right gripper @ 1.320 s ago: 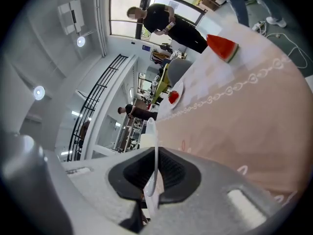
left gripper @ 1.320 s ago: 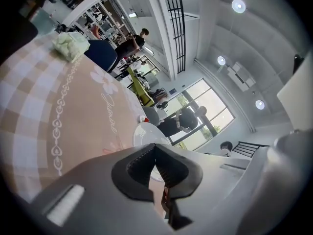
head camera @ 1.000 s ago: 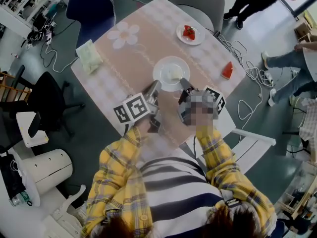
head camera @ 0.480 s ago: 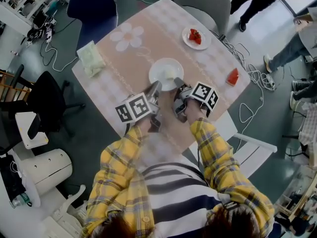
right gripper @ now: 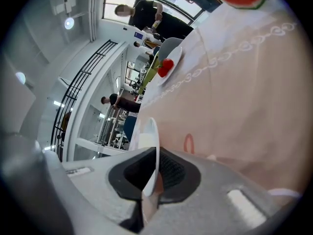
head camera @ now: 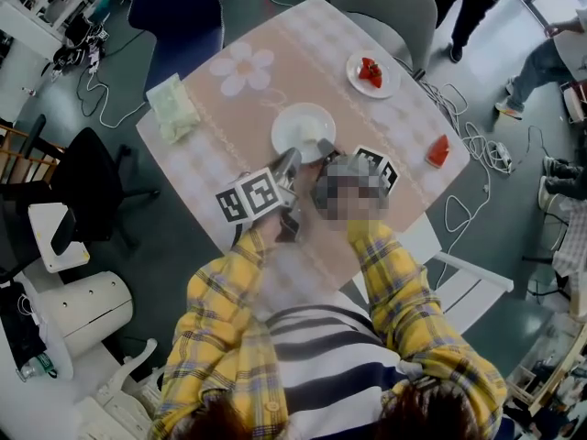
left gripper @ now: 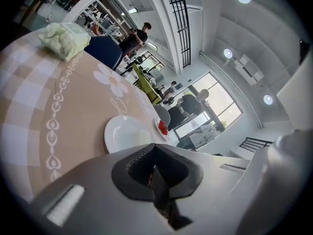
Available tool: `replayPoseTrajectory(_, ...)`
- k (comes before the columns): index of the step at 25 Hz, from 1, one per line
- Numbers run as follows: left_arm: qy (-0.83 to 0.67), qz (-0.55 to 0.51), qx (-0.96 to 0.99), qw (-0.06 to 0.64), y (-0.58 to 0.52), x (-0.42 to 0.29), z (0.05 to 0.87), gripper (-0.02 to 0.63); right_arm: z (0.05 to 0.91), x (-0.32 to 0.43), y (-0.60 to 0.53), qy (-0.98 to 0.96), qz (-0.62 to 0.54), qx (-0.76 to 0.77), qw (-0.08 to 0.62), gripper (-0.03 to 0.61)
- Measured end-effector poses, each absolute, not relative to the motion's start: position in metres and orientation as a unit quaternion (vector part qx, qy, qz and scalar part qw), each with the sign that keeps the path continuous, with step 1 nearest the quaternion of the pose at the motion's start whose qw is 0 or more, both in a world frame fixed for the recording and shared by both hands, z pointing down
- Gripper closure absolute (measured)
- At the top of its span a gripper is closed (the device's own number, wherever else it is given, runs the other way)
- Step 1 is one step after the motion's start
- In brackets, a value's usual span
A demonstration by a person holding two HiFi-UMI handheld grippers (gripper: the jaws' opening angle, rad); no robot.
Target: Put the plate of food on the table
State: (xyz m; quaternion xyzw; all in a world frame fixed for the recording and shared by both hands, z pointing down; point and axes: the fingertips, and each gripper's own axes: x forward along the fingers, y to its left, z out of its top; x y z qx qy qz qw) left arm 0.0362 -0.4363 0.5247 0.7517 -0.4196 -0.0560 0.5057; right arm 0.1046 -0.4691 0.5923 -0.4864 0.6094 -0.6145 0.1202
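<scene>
A white plate (head camera: 304, 131) with a pale piece of food sits at the middle of the pink checked table (head camera: 229, 117). My right gripper (head camera: 326, 148) is shut on the plate's near rim. In the right gripper view the thin rim (right gripper: 149, 146) runs between the jaws of my right gripper (right gripper: 146, 185). I cannot tell whether the plate rests on the table. My left gripper (head camera: 289, 164) is shut and holds nothing, just left of the plate's near edge. From my left gripper (left gripper: 155, 177), the plate (left gripper: 124, 133) lies ahead.
A small plate of red fruit (head camera: 372, 72) stands at the far right of the table, and a watermelon slice (head camera: 438, 151) lies near the right corner. A pale green bag (head camera: 172, 106) lies at the left edge. Chairs (head camera: 394, 7) stand around; people stand beyond.
The plate has shifted left, toward the table's middle, with my right gripper on its rim. My left gripper has hardly moved.
</scene>
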Motion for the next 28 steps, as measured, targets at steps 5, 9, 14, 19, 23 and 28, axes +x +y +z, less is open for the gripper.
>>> replayPoseTrajectory(5, -0.424, -0.049, 0.747, 0.510, -0.441, 0.032, 0.531, 0.627, 0.592, 0.103, -0.475, 0.608, -0.611, -0.496, 0.111, 0.569)
replayPoseTrajectory(9, -0.425, -0.047, 0.746, 0.511, -0.442, 0.031, 0.533, 0.627, 0.592, 0.103, -0.474, 0.602, -0.613, -0.500, 0.109, 0.569)
replayPoseTrajectory(14, -0.423, -0.046, 0.747, 0.511, -0.441, 0.032, 0.532, 0.611, 0.593, 0.103, -0.473, 0.606, -0.604, -0.512, 0.080, 0.554)
replayPoseTrajectory(19, -0.420, -0.046, 0.749, 0.511, -0.439, 0.033, 0.530, 0.607, 0.587, 0.104, -0.473, 0.615, -0.591, -0.520, 0.045, 0.551)
replayPoseTrajectory(23, -0.421, -0.039, 0.750, 0.508, -0.434, 0.033, 0.531, 0.591, 0.589, 0.105, -0.466, 0.620, -0.582, -0.526, 0.016, 0.533)
replayPoseTrajectory(28, -0.426, -0.035, 0.749, 0.506, -0.428, 0.031, 0.533, 0.570, 0.596, 0.113, -0.454, 0.612, -0.579, -0.539, -0.009, 0.518)
